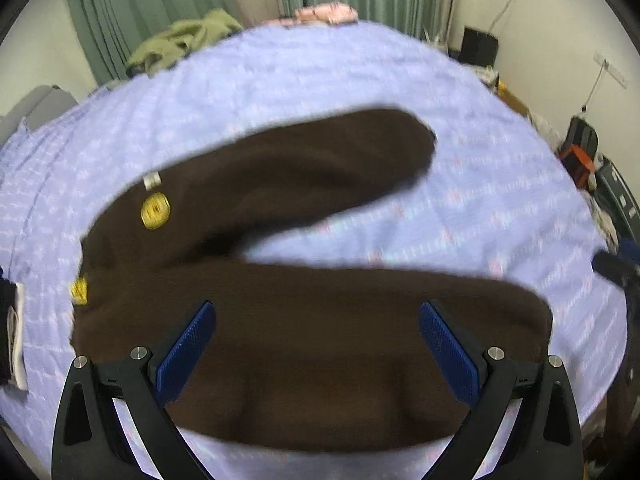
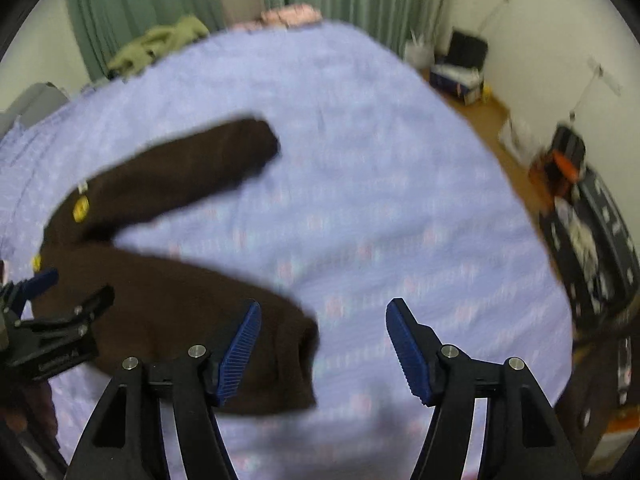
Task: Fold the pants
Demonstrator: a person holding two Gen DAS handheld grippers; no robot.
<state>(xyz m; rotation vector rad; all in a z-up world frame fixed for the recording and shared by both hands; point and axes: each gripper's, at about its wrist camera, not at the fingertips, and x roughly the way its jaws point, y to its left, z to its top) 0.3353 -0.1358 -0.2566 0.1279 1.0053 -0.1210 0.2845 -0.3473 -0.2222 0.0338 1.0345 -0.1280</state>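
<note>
Dark brown pants (image 1: 320,320) with yellow buttons (image 1: 156,211) lie spread on a lilac bedspread (image 1: 320,80), the two legs apart in a V. My left gripper (image 1: 316,316) is open and hovers over the nearer leg. In the right wrist view the pants (image 2: 168,304) lie at the left. My right gripper (image 2: 322,316) is open above the hem end of the nearer leg (image 2: 296,360). The left gripper (image 2: 60,312) shows at the left edge there. Both views are blurred.
A green garment (image 1: 180,40) and a pink item (image 1: 326,14) lie at the bed's far end before green curtains. Boxes, bags and clutter (image 2: 580,200) stand on the wooden floor to the right of the bed (image 2: 360,160).
</note>
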